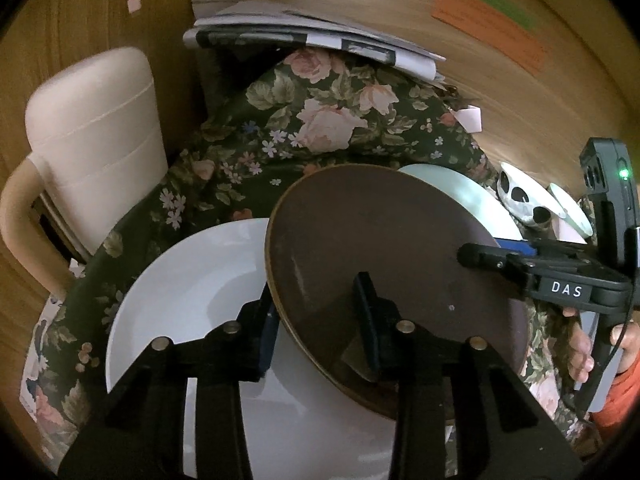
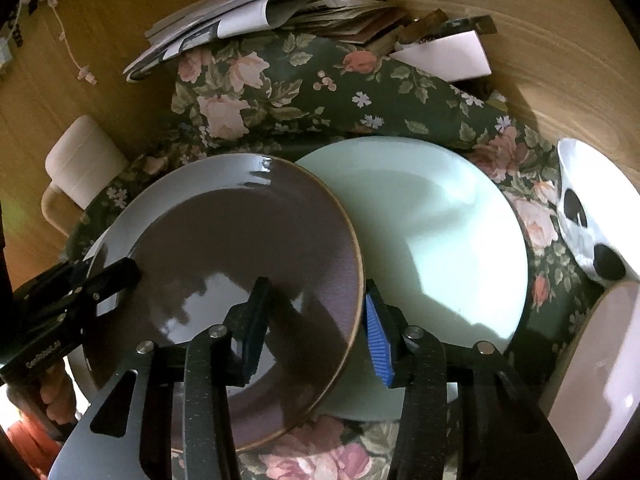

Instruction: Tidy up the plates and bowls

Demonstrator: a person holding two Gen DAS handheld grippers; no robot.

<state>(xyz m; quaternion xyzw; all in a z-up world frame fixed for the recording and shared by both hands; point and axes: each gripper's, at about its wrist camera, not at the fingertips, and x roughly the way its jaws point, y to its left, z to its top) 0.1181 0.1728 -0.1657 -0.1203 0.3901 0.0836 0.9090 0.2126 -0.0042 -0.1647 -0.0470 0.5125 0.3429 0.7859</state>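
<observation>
A brown plate (image 1: 380,264) is held tilted above a white plate (image 1: 192,292) on the floral cloth. My left gripper (image 1: 320,312) has its fingers astride the brown plate's near rim. In the right wrist view the brown plate (image 2: 240,248) overlaps a pale green plate (image 2: 440,232). My right gripper (image 2: 316,320) has one finger over the brown plate and the blue-padded finger outside its rim, with a gap at the rim. The right gripper also shows in the left wrist view (image 1: 520,268), and the left gripper in the right wrist view (image 2: 104,276).
A black-and-white patterned bowl (image 2: 588,224) and a pinkish plate (image 2: 600,380) lie at the right. A cream chair (image 1: 96,148) stands at the left. Papers (image 1: 312,32) are stacked on the cloth at the back by the wooden wall.
</observation>
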